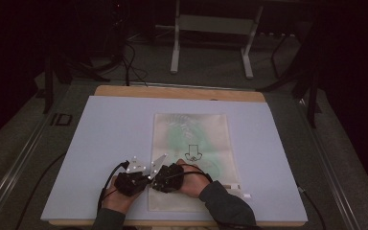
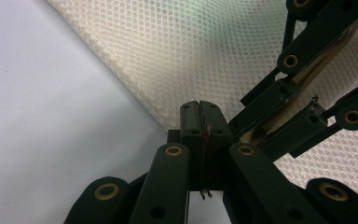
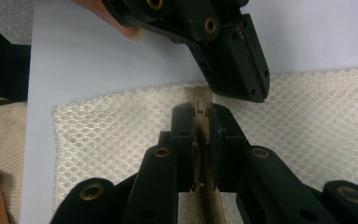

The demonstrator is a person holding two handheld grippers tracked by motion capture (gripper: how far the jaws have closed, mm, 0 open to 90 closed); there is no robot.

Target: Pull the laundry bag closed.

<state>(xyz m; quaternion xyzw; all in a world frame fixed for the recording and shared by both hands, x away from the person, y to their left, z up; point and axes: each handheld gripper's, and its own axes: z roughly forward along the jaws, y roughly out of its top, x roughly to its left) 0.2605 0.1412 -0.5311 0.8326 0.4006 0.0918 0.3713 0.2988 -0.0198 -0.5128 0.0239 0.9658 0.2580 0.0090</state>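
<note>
Risk | we hold the right gripper (image 3: pixel 200 116) clamped on the beige zipper pull (image 3: pixel 200 106) of the cream mesh pouch (image 3: pixel 317 121); left gripper (image 2: pixel 200 122) jaws together at the pouch edge just beside, pinching the mesh as far as we can tell | thin grips may slip, bunching the mesh.

The right gripper (image 3: pixel 200 112) clamps the zipper pull (image 3: pixel 200 106) of the mesh bag (image 3: pixel 317 126), with the left gripper (image 3: pixel 242 70) just beside.

In the high view both hands cover the near left corner of the mesh bag (image 1: pixel 191 143), and the print on it is too small to read. In the right gripper view the right claw (image 3: pixel 200 112) hides the zipper pull; the zipper (image 3: pixel 207 205) runs off the bottom edge.
</note>
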